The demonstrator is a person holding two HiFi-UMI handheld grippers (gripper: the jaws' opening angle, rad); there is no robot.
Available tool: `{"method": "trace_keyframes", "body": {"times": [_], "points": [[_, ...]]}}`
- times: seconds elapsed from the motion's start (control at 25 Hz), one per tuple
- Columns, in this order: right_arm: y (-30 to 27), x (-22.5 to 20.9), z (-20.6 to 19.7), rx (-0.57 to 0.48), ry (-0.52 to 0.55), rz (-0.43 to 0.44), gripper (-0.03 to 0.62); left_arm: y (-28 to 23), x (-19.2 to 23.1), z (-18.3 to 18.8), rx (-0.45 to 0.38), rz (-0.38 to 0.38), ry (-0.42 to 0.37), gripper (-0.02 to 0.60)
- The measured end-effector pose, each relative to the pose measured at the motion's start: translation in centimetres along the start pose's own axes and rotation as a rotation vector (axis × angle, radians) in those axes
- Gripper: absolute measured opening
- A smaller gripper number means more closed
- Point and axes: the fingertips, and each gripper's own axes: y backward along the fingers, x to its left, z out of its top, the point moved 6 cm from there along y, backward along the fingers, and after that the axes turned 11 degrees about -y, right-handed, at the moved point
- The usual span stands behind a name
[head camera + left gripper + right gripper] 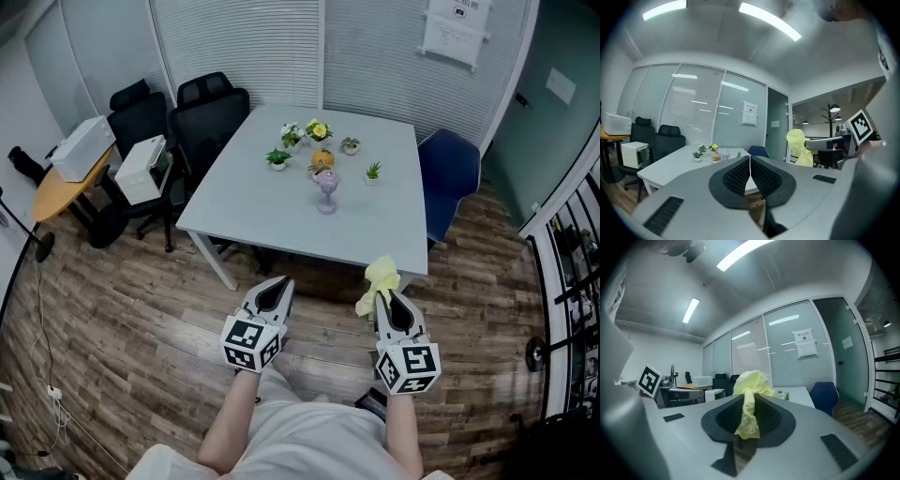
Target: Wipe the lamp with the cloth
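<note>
The lamp [326, 192], small with a pale purple shade, stands on the white table [272, 220] among little potted plants; the left gripper view shows the lamp [724, 154] far off. My right gripper [383, 293] is shut on a yellow cloth [379, 279], which bunches above the jaws and hangs down between them [749, 416]. My left gripper [280, 282] is shut with nothing in it; its pads meet in a thin line [750, 161]. Both grippers hover side by side over the wooden floor, short of the table's near edge, pointing about level toward it.
Several small potted plants [305, 136] cluster round the lamp. Black office chairs [202, 117] stand at the table's left, a blue chair [450, 173] at its right. A side table [66, 183] at the left carries white boxes. A cable [42, 347] runs over the floor.
</note>
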Motion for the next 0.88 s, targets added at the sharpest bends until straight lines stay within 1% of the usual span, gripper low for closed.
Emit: {"method": "trace_keyframes", "body": {"times": [0.2,0.44,0.48,0.52,0.56,0.68,0.88], "points": [[0.4,-0.3,0.2,-0.005,-0.002,0.001,0.072,0.2,0.0,0.0,0.001,-0.002,0.021,0.005],[0.7,-0.7,-0.4,0.025,-0.054,0.036,0.072,0.2,-0.5,-0.2,0.013,0.004,0.027,0.005],[0.8,-0.7,-0.4,0.029,-0.054,0.038,0.072,-0.1,-0.6,-0.2,0.011,0.0,0.033,0.049],[0.8,-0.8,-0.4,0.031,-0.052,0.038,0.072,-0.4,-0.6,-0.3,0.013,-0.003,0.038,0.244],[0.9,-0.8,-0.4,0.033,-0.05,0.039,0.072,-0.7,-0.7,-0.5,0.018,0.0,0.04,0.301],[1.3,-1.3,-0.5,0.035,-0.043,0.03,0.072,-1.2,-0.9,-0.6,0.024,0.015,0.038,0.318],[1.5,-2.9,-0.2,0.03,-0.04,0.001,0.072,-3.1,-0.9,-1.1,0.05,0.007,0.075,0.316]]}}
